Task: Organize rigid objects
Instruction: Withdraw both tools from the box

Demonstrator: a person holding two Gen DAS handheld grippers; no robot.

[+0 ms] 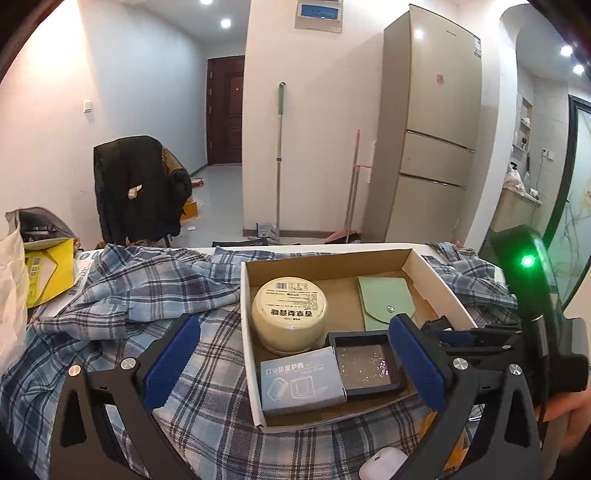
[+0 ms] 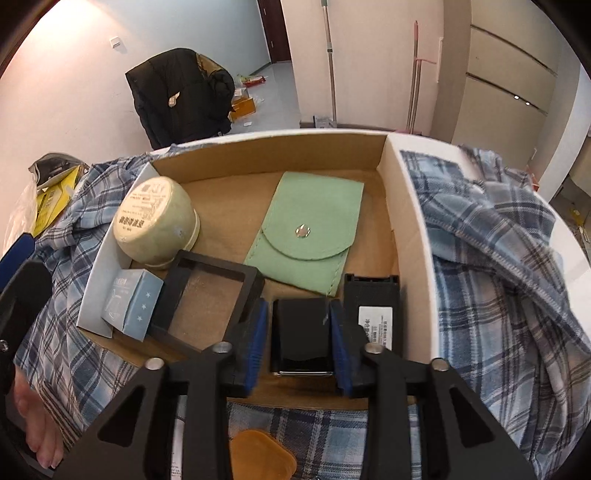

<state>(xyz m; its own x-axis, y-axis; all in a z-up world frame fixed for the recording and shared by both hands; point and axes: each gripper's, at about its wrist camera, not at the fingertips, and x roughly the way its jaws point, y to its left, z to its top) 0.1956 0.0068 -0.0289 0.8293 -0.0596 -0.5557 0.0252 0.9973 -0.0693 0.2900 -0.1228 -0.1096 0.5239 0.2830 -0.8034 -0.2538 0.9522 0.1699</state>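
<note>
Black case sits low-centre in the box, right gripper loosened around it, apparently dropping it off; left gripper wide open.

Bright indoor light from ceiling spotlights at twelve o'clock; a warm glow washes the eleven o'clock wall. Fisheye bending and dark vignetting ring both views; focus mostly sharp.

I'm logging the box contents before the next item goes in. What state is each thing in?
Cardboard box: open, no lid.
Cream jar: upside down, lid on.
Green pouch: flat, flap snapped shut.
Black frame case: flat.
Blue carton: closed, leaning.
Glossy black block: flat, between the right gripper fingers, small gaps.
Left gripper: wide open, empty.
</note>
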